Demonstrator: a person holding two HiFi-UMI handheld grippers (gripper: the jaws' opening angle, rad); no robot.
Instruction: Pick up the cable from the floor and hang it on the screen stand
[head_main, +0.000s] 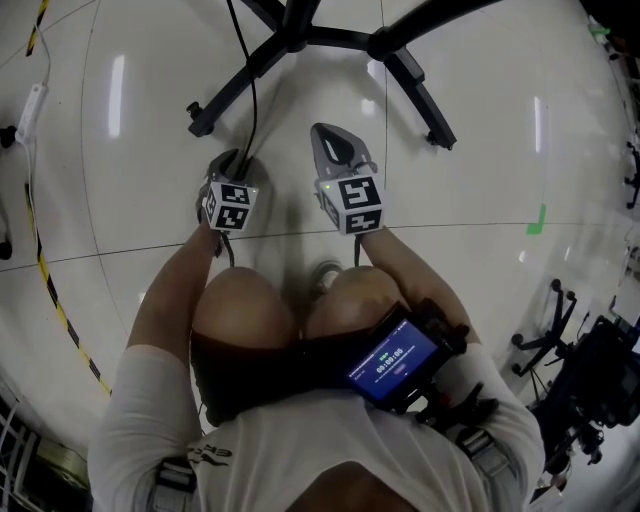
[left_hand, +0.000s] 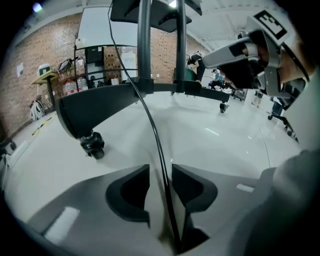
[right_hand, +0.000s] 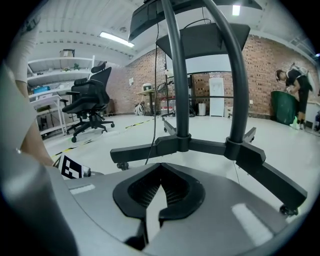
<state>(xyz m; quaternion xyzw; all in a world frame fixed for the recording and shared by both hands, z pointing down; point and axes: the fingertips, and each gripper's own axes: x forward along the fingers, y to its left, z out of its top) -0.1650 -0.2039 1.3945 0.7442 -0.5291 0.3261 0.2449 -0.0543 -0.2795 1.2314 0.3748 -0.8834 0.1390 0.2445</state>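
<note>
A thin black cable (head_main: 251, 90) drops from the screen stand (head_main: 330, 35) to my left gripper (head_main: 232, 158), low over the white floor. In the left gripper view the cable (left_hand: 150, 125) passes through the gap of the left gripper (left_hand: 160, 172), close to the right pad; the jaws stand apart and open. The stand's black leg (left_hand: 100, 107) and its caster (left_hand: 93, 146) lie just ahead. My right gripper (head_main: 325, 130) hovers beside the left one, tips met, shut on nothing (right_hand: 161, 166). It faces the stand's base (right_hand: 200, 145) and two posts.
Yellow-black tape (head_main: 50, 290) and a white cord (head_main: 30, 105) run along the floor at left. An office chair (right_hand: 90, 100) stands far left, and a person (right_hand: 295, 85) bends at a green bin far right. Dark equipment (head_main: 590, 380) sits at my right.
</note>
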